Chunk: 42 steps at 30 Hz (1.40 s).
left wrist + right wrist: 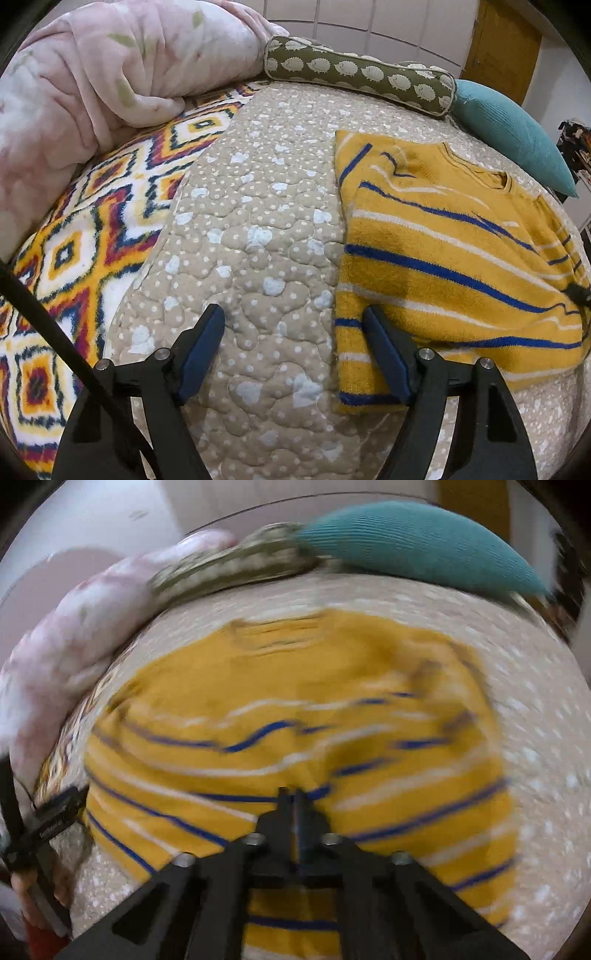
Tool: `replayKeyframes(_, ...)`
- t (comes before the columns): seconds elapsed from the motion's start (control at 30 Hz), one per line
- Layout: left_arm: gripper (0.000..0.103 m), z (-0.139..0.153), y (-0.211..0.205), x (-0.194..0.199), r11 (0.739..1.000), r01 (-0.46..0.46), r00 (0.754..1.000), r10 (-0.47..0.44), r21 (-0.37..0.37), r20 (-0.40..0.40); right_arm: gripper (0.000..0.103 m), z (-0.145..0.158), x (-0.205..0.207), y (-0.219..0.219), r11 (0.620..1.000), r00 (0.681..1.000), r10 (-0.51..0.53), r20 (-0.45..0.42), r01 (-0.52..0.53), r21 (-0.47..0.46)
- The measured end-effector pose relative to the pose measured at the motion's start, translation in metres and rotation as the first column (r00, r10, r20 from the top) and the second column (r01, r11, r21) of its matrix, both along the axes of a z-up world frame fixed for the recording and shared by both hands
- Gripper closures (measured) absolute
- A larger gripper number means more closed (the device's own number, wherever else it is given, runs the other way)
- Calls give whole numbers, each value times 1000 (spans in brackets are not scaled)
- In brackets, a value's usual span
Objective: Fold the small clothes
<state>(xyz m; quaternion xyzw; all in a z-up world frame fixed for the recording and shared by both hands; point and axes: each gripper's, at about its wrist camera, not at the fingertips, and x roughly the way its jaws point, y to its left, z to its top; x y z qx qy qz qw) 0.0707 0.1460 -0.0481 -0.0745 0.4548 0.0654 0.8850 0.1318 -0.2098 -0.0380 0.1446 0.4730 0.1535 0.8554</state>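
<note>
A: Quilted bedspread (pixel 258 221) filling frame; yellow striped sweater (pixel 443 240) lying at right, left side already folded in, sleeve over the chest.
B: More folds remaining, I'd judge. Grippers?
A: Left gripper (pixel 295 325) gaping wide, straddling the sweater's lower-left edge. Right gripper (pixel 291 797) closed over the sweater; pinching fabric? Too blurred.

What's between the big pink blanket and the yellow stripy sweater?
In the left wrist view, between the pink blanket and the sweater lie a colourful diamond-patterned blanket and the beige dotted quilt.
</note>
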Motion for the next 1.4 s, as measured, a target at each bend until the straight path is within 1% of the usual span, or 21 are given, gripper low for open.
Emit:
replayKeyframes(0.03, 25, 0, 0, 0, 1000, 0, 1000, 0, 3, 1, 103, 1, 1, -8, 999, 1000, -13, -8, 14, 34)
replayKeyframes(0.07, 25, 0, 0, 0, 1000, 0, 1000, 0, 4, 2, 94, 8, 0, -20, 997, 997, -77, -7, 77, 27)
replayKeyframes(0.13, 25, 0, -1, -1, 1000, 0, 1000, 0, 4, 3, 93, 21, -2, -28, 991, 991, -130, 35, 130, 5)
replayKeyframes(0.2, 24, -1, 0, -1, 1000, 0, 1000, 0, 4, 3, 93, 32, 5, -30, 990, 991, -122, 48, 118, 77)
replayKeyframes(0.27, 24, -1, 0, -1, 1000, 1, 1000, -1, 2, 3, 93, 33, 14, -23, 992, 993, -105, 54, 100, 81)
replayKeyframes(0.37, 23, -1, 1, -1, 1000, 1, 1000, -1, -11, 4, 93, 14, 42, -8, 996, 998, -65, 10, 64, 69)
replayKeyframes(0.4, 23, -1, 1, -1, 1000, 0, 1000, 0, -19, 5, 93, -1, 57, -7, 996, 996, -89, -26, 89, 10)
replayKeyframes(0.47, 23, -1, 2, -1, 999, 0, 1000, 0, -33, 7, 102, -15, 69, -16, 988, 989, -144, -30, 143, -52)
replayKeyframes(0.53, 23, 0, 2, -1, 999, 0, 1000, 1, -33, 6, 103, -16, 75, -40, 978, 978, -209, -25, 208, -24)
replayKeyframes(0.6, 22, -1, 1, -1, 1000, -1, 1000, 2, -26, 6, 103, -11, 73, -71, 945, 948, -319, -12, 317, -75)
replayKeyframes(0.67, 22, -1, 1, -1, 1000, -1, 1000, 1, -27, 6, 89, -2, 64, -100, 910, 917, -400, -8, 396, -120)
replayKeyframes(0.7, 22, 0, 2, -1, 1000, -1, 1000, 1, -27, 8, 89, 3, 57, -108, 904, 911, -413, 3, 410, -121)
replayKeyframes(0.77, 22, 4, 0, -5, 1000, -11, 1000, 12, -9, 24, 82, 13, 41, -122, 920, 921, -389, 16, 390, -51)
replayKeyframes(0.87, 23, 17, -9, -21, 997, -29, 997, 24, 70, 71, 81, 25, 9, -123, 944, 943, -330, 35, 330, 22)
replayKeyframes(1.0, 23, 39, -41, -40, 996, 53, 988, -63, 76, 141, 81, 27, -14, -93, 980, 979, -194, 66, 190, 53)
replayKeyframes(1.1, 23, 40, -75, -31, 982, 165, 978, -175, 87, 116, 81, 10, -15, -71, 992, 993, -109, 51, 105, 74)
replayKeyframes(1.13, 23, 38, -81, -28, 979, 174, 977, -184, 104, 103, 81, 3, -13, -70, 992, 993, -110, 42, 107, 72)
replayKeyframes(1.2, 23, 26, -87, -18, 975, 155, 985, -165, 159, 51, 92, -13, -9, -75, 987, 987, -157, 28, 156, 36)
replayKeyframes(1.23, 23, 17, -84, -12, 978, 148, 988, -151, 144, 13, 103, -20, -8, -82, 982, 982, -186, 25, 185, 24)
replayKeyframes(1.33, 15, 8, -68, -9, 992, 112, 994, -113, 63, 11, 103, -25, -15, -112, 961, 968, -252, -1, 250, 121)
replayKeyframes(1.4, 15, 7, -63, -8, 993, 109, 994, -110, 41, 20, 89, -17, -23, -124, 951, 960, -278, 21, 272, 146)
